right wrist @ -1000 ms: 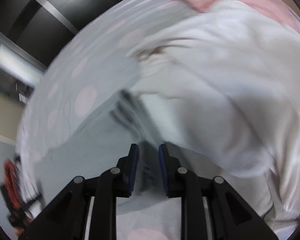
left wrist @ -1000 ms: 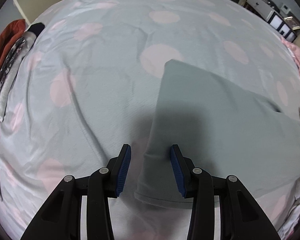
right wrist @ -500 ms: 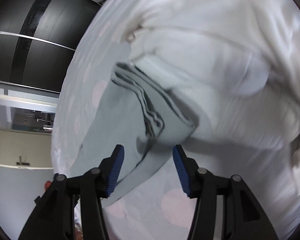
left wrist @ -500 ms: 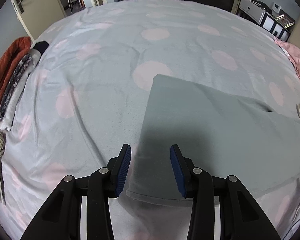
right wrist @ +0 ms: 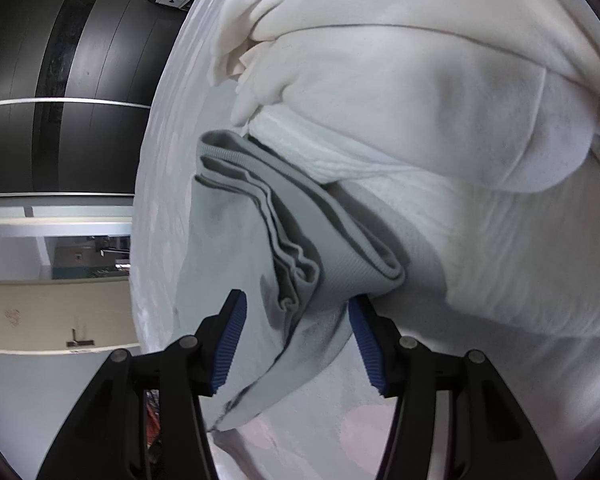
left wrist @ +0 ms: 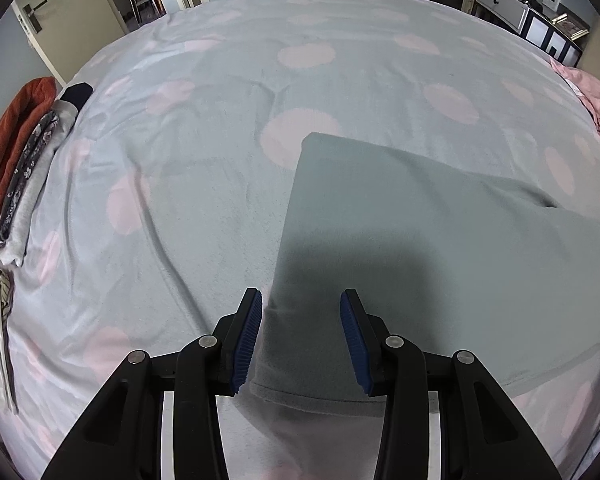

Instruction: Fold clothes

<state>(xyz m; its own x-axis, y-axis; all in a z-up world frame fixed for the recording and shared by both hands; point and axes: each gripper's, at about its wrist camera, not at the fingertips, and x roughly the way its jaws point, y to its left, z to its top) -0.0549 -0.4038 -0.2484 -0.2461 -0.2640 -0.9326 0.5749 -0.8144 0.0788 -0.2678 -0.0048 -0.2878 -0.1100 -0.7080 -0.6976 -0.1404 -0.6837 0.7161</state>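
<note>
Left gripper [left wrist: 301, 334] hangs low over a bed, its blue-padded jaws spread wide and gripping nothing. Between and just beyond the jaws lies one narrow end of a grey-green garment [left wrist: 440, 240], already folded into a long flat band on the pink-spotted bedspread [left wrist: 188, 184]. The band's long axis runs from this end away to the right, toward the other gripper. Its near hem sits just under the left jaws, so the left gripper is the nearer one to this end.

Right gripper [right wrist: 296, 338] is also spread wide and empty. Directly ahead of it, between its jaws, is the garment's other end, where several ribbed layers bunch into a thick stack. That stack lies against a heap of cream clothing [right wrist: 440, 120], which may crowd any grasp there.

A pile of folded clothes [left wrist: 16, 160] sits well apart at the bed's left edge. Each gripper faces its own end of the band, so either a further fold or a lift would fit this scene.
</note>
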